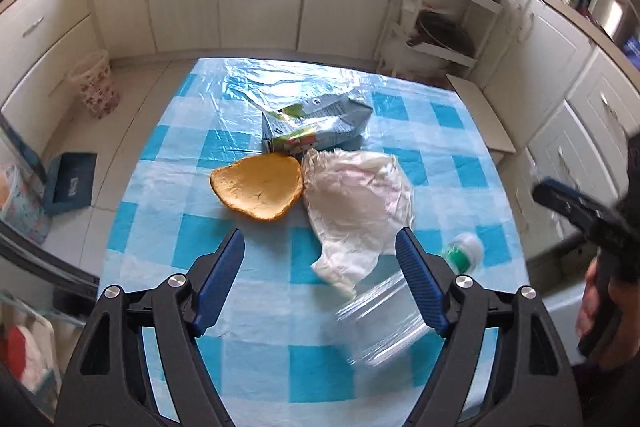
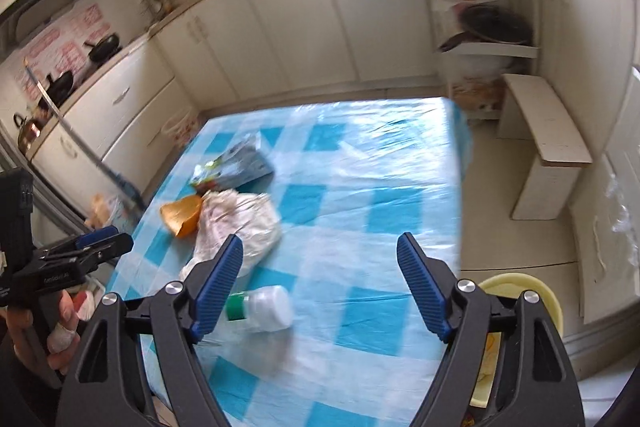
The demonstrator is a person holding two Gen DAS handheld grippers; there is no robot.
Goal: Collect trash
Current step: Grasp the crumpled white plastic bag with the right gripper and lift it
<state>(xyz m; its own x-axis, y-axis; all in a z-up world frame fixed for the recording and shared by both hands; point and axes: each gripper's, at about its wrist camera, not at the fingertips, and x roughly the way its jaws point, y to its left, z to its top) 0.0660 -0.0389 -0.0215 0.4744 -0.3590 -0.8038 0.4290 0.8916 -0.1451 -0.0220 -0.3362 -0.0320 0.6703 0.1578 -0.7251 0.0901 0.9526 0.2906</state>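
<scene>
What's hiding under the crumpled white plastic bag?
The crumpled white plastic bag lies on the blue checked tablecloth, its edge against the orange peel. Pinkish patches show through it, but whatever lies beneath is covered.

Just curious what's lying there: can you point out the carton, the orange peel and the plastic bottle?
carton (image 1: 320, 123): left wrist view, its crushed grey side.
orange peel (image 1: 256, 187): left wrist view, its hollow inside.
plastic bottle (image 2: 268, 307): right wrist view, its clear body.

Table cover (image 1: 168, 155): glossy plastic sheet, wrinkled. Carton (image 1: 316, 125), ahead of the left gripper (image 1: 320, 255): coated paperboard, creased, semi-gloss. Bag (image 1: 356, 203), just ahead of its fingertips: thin crinkled translucent plastic. Bottle (image 1: 384, 311), touching the right-hand finger: clear glossy plastic. Finger pads (image 1: 222, 275): ribbed matt blue plastic.
</scene>
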